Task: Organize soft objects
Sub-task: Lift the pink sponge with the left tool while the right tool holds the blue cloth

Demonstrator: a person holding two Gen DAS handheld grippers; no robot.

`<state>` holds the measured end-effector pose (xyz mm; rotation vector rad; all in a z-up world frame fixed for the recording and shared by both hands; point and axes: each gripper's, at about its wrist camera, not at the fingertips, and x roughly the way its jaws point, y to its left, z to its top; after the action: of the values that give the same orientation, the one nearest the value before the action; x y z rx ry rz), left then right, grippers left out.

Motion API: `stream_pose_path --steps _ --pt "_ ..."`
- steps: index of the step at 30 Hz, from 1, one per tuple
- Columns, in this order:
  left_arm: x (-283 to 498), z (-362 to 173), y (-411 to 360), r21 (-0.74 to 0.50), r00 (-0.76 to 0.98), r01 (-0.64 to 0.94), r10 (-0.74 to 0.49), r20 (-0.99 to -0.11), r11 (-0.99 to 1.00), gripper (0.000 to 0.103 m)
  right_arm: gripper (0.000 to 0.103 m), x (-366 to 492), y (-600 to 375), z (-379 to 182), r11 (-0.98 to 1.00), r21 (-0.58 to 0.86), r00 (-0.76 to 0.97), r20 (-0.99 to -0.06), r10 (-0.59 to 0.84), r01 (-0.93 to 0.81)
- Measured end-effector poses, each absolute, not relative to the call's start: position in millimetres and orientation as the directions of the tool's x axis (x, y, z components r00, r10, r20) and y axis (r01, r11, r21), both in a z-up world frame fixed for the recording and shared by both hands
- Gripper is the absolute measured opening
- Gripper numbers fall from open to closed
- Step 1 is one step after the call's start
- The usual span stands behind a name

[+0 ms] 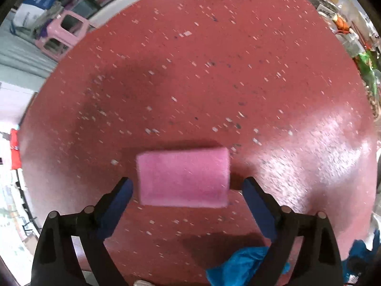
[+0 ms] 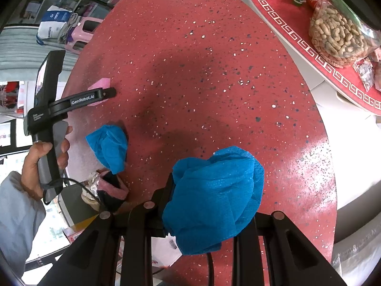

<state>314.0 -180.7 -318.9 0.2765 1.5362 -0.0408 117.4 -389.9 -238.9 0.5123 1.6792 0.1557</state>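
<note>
pink sponge [image 1: 183, 177] lying flat on red tabletop [image 1: 214, 71], sitting between spread fingers of left gripper [image 1: 188, 186], untouched | step: lining up for pickup, next needing squeeze | right gripper [image 2: 212, 200] clenching blue cloth [image 2: 214, 197] | second blue cloth [image 2: 108, 147] waiting nearby

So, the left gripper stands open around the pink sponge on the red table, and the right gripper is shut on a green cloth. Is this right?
Only the colour is wrong: the cloth in the right gripper is blue, as the right wrist view shows. The rest holds: the left gripper stands open around the pink sponge on the red table.
</note>
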Motion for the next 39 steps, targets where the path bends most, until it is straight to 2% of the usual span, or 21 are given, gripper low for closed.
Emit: stream_pose_path --steps 14,16,17,18,19,21,24,32,35,39 --pt "367 -343 -139 0.109 -0.016 0.138 0.112 -0.994 0.985 0.099 0.026 115 -391 -238 0.89 0.385 -0.094 -0.904 0.417 0.244" --pt "375 -346 -138 0.106 -0.021 0.152 0.11 -0.994 0.983 0.097 0.026 115 -390 -238 0.891 0.384 -0.093 -0.905 0.415 0.24" --pt "378 -346 -137 0.086 -0.021 0.156 0.091 -0.996 0.984 0.089 0.026 115 -389 -238 0.892 0.384 -0.093 -0.905 0.415 0.24" --pt "378 -344 -138 0.066 -0.022 0.157 0.071 -0.997 0.985 0.076 0.026 114 -389 -237 0.892 0.383 -0.091 -0.906 0.414 0.238" --pt "378 -341 -144 0.039 -0.024 0.157 0.043 -0.999 0.987 0.073 0.026 114 -389 -236 0.894 0.382 -0.089 -0.907 0.411 0.234" --pt "379 -341 -149 0.071 -0.019 0.174 0.076 -0.997 0.982 0.073 0.026 113 -386 -233 0.901 0.374 -0.085 -0.913 0.4 0.22" --pt "382 -337 -150 0.062 0.002 0.175 0.062 -0.998 0.983 0.073 0.026 112 -385 -229 0.904 0.37 -0.076 -0.917 0.392 0.213" --pt "364 -280 -155 -0.011 0.085 0.195 -0.028 -0.996 0.981 0.073 0.026 102 -389 -215 0.909 0.364 -0.05 -0.923 0.381 0.203" --pt "334 -254 -165 -0.03 0.104 0.208 -0.053 -0.993 0.978 0.073 0.026 95 -391 -210 0.912 0.356 -0.048 -0.927 0.372 0.205" --pt "247 -204 -183 -0.076 0.108 0.216 -0.102 -0.989 0.973 0.073 0.026 81 -393 -202 0.914 0.345 -0.043 -0.931 0.362 0.214"
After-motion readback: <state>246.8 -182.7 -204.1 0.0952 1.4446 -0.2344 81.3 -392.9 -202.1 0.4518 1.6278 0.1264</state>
